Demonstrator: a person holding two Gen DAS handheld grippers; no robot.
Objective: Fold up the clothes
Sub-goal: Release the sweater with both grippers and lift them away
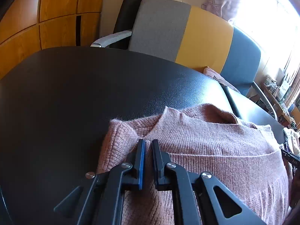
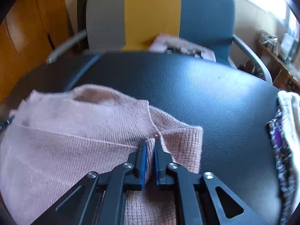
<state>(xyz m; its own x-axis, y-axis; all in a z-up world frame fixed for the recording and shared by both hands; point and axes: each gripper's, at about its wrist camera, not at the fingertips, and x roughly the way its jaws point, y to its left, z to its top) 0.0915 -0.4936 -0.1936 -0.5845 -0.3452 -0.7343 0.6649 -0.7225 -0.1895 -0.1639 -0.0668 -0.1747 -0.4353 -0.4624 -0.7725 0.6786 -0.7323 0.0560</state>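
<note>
Pink knit sweater spread on the black leather-look counter, neckline toward the far edge, already partly doubled over. Left gripper clenched on a pinch of knit at one shoulder beside the collar; right gripper likewise clamped on fabric at the opposite shoulder. Soft, limp, light, probably stretchy: likely to sag and drape between the two holds, not to keep any shape. Fuzzy surface, so little risk of slipping, some risk of snagging. Best taken at shoulder seams or the ribbed hem, both sides lifted evenly. Other garments at the counter's edge.
</note>
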